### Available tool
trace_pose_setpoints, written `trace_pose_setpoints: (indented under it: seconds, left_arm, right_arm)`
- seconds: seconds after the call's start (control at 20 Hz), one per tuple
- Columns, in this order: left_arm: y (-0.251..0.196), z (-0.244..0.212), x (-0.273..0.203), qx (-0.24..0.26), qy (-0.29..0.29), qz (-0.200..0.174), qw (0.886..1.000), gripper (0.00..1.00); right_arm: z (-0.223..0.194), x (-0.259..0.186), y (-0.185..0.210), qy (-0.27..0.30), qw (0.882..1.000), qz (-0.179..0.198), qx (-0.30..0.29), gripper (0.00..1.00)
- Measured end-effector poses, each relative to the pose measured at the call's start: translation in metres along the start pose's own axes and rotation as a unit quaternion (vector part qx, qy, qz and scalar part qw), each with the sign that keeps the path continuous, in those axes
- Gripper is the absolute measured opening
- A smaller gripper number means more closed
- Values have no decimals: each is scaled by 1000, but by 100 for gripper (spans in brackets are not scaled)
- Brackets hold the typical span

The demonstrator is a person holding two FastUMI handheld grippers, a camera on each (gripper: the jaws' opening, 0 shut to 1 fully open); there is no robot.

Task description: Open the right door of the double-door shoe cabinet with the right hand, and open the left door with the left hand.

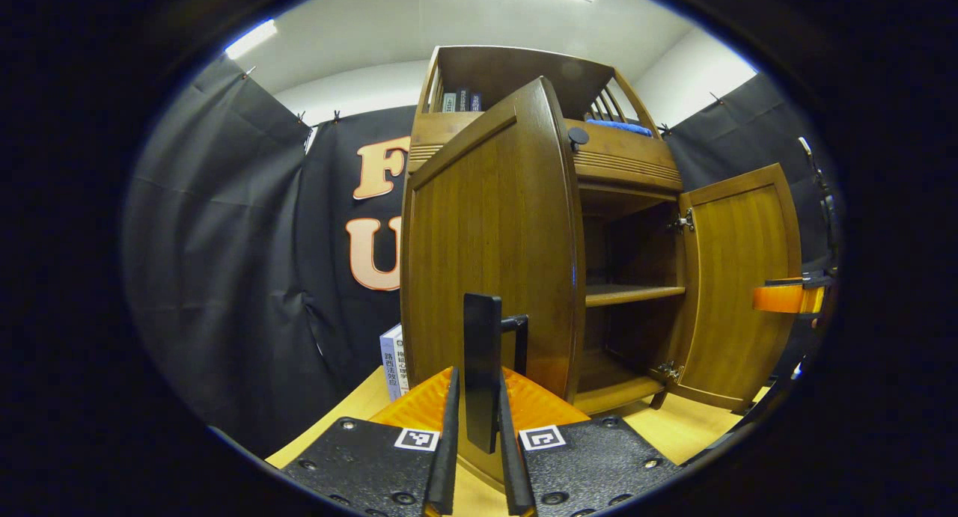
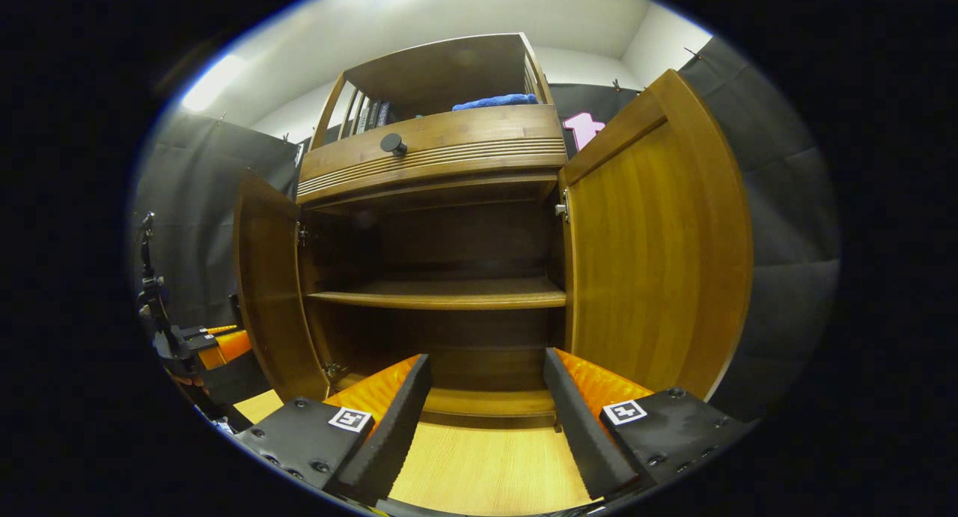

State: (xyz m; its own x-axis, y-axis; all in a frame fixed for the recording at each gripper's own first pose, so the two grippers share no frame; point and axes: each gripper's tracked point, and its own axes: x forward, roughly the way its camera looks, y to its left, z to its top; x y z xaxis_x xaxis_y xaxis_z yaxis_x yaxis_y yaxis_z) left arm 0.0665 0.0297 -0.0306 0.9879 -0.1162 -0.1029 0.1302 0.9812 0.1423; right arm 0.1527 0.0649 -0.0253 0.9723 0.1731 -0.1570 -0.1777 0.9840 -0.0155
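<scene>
While left gripper (image 1: 479, 397) clenches the handle (image 1: 485, 367), right gripper (image 2: 486, 405) released, brown cabinet (image 2: 441, 150) (2 doors open).

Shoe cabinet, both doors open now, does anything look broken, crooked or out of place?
Nothing stands out. The left door and right door both hang straight on their hinges, and the inner shelf sits level and bare. The left gripper is clamped on the left door's black handle; the right gripper is open.
</scene>
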Motion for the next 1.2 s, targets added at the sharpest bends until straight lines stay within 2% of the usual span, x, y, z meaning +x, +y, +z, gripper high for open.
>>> trace_pose_setpoints:
  seconds: [0.2, 0.25, 0.35, 0.4, 0.7, 0.8, 0.95, 1.0, 1.05, 1.1, 1.15, 1.2]
  left_arm:
    - [8, 2, -7, -11, -10, -1, 1000, 23]
    - [11, 3, -7, -13, -12, -2, 1000, 28]
    - [16, 3, -9, -20, -10, -1, 1000, 31]
    - [20, 3, -11, -20, -10, 7, 1000, 30]
    - [56, 2, -21, -25, -12, 57, 998, 30]
    - [69, -5, -19, -26, -6, 71, 997, 22]
    - [98, -14, -29, -31, 0, 94, 995, 22]
    - [104, -13, -32, -38, 0, 88, 995, 16]
    - [107, -15, -34, -42, 2, 80, 996, 16]
    - [110, -15, -35, -43, 2, 70, 997, 17]
    - [113, -15, -36, -40, 1, 62, 997, 23]
    - [117, -16, -37, -38, -1, 56, 998, 17]
  right_arm:
    - [-3, 10, 8, 3, 1000, 13, 3, 97]
    - [-3, 11, 10, 3, 1000, 16, 2, 97]
    - [-5, 13, 13, 4, 1000, 21, 2, 100]
    - [-5, 12, 14, 4, 1000, 21, 1, 97]
    - [-8, 9, 12, 5, 1000, 18, 0, 97]
    - [-8, 7, 11, 5, 1000, 17, -1, 97]
    - [-9, 5, 8, 5, 1000, 12, -2, 97]
    - [-9, 4, 6, 5, 1000, 9, -3, 97]
    - [-8, 3, 5, 4, 1000, 7, -3, 97]
    - [-7, 1, 3, 5, 1000, 4, -3, 97]
    - [-8, 0, 1, 5, 1000, 2, -2, 97]
    - [-7, -1, 1, 4, 1000, 0, -2, 97]
